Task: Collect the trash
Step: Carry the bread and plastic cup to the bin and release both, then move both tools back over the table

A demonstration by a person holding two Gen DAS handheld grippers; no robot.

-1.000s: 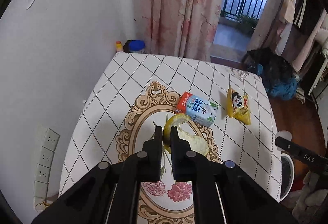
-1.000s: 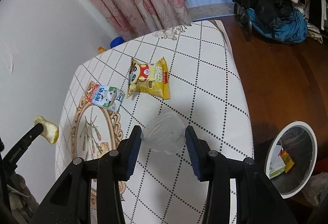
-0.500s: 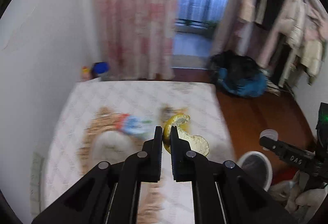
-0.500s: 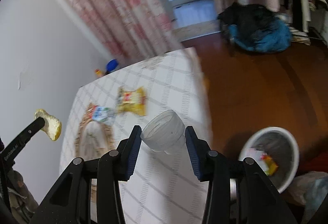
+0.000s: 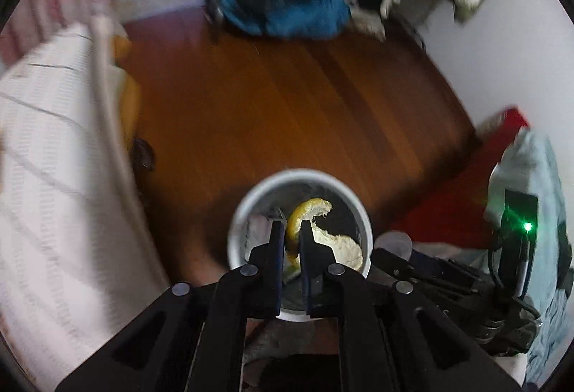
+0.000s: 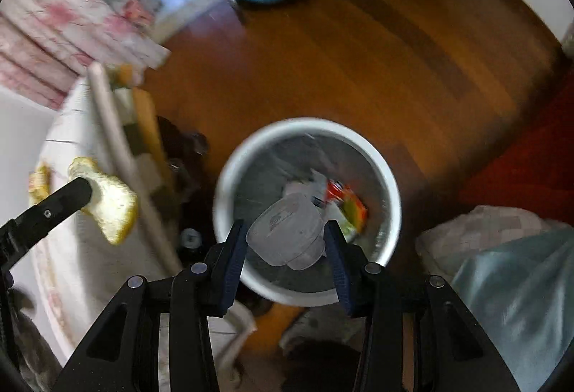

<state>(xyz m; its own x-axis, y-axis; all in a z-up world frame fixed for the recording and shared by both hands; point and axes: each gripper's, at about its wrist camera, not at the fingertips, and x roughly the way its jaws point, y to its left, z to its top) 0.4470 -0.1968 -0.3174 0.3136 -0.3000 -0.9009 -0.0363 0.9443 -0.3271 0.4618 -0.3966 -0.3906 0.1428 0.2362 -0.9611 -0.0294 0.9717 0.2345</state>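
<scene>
With both loads above the white bin [image 6: 389,176], the right gripper [image 6: 285,241], its fingers clamping the clear plastic cup [image 6: 287,236], needed only to open squarely over the middle, as did the left gripper [image 5: 288,237], pinching the fruit peel [image 5: 323,234]

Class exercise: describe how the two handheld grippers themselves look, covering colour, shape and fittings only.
Both are matte black frames with triangular cut-outs and round silver bolt heads. The left gripper has narrow black fingers; the right gripper has dark blue ribbed pads on its fingers. No sleeves or hands show.
</scene>
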